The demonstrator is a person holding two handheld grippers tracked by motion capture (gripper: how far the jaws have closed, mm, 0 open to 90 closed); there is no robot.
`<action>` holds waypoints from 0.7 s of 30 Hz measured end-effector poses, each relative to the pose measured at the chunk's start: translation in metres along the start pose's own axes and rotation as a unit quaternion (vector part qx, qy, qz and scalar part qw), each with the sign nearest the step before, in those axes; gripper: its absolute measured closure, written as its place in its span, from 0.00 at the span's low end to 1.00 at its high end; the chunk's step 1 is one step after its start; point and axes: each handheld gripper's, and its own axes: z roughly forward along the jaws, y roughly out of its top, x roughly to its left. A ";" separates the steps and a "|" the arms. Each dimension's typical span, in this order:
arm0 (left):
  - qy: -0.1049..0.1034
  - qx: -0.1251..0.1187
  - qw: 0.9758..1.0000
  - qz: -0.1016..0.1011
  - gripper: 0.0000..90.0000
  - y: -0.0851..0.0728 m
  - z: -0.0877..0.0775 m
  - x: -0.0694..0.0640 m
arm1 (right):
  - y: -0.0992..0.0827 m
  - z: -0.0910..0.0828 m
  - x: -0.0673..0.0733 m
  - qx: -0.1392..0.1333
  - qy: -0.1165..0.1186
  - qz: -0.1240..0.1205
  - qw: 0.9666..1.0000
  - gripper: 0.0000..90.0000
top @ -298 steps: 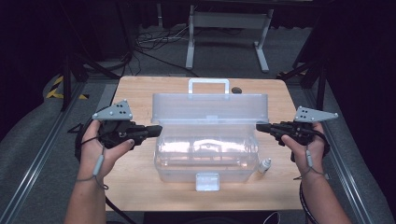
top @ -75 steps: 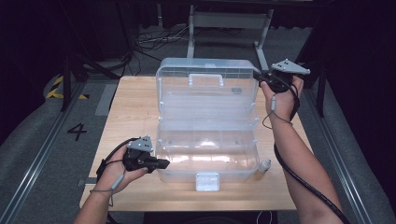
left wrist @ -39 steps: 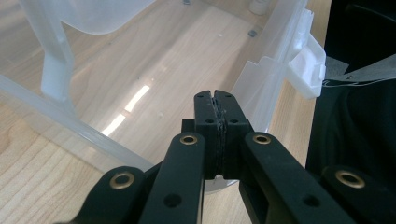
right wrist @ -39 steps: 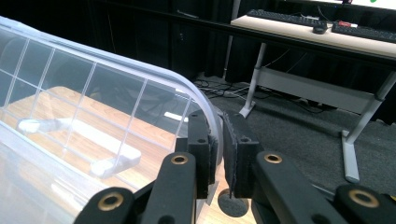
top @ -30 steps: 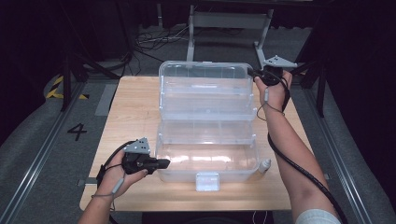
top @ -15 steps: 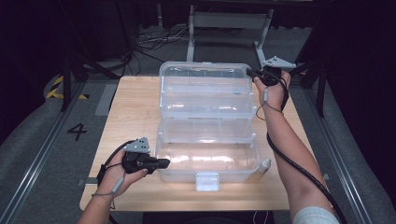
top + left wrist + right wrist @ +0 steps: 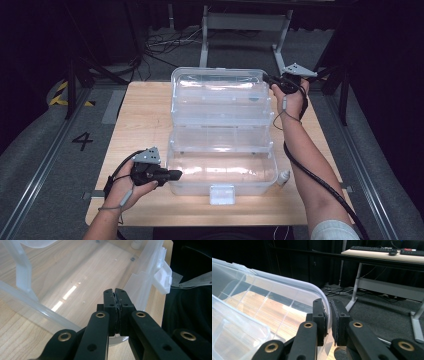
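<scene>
Clear plastic toolbox (image 7: 222,135) is seen in the high view on the wooden table (image 7: 140,120), opened out, with its lid (image 7: 220,90) swung back toward the far edge and an inner tray (image 7: 222,137) stepped between lid and lower bin (image 7: 222,172). A white latch (image 7: 222,194) is carried on the near wall of the bin. The left gripper (image 7: 176,174) is held at the bin's near left corner, its jaws pressed together and touching the wall. The right gripper (image 7: 266,78) is held at the far right corner of the lid, its jaws closed over the lid's rim. A small white bottle (image 7: 283,177) is seen just beside the bin's right end.

In the left gripper view, the left gripper (image 7: 115,291) is shown with its pads fully together and nothing gripped between them; the bin's translucent rim (image 7: 37,307) runs beneath the jaws, and the latch (image 7: 163,277) is seen at the right.

In the right gripper view, the right gripper (image 7: 329,306) is shown nearly closed, with the curved clear edge of the lid (image 7: 294,287) pinched between its two pads. Table grain is seen through the lid's ribbed panel.
</scene>
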 end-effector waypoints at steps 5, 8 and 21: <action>0.001 0.000 1.000 -0.001 0.98 0.000 0.000 0.000 | -0.002 0.002 -0.002 0.001 0.005 0.003 1.000 0.92; 0.001 -0.001 1.000 -0.002 0.98 0.000 0.000 0.000 | -0.004 0.004 -0.004 -0.002 0.009 0.009 1.000 0.92; -0.001 -0.002 1.000 -0.002 0.98 -0.001 0.000 0.001 | -0.010 0.011 -0.009 0.009 0.016 0.019 1.000 0.91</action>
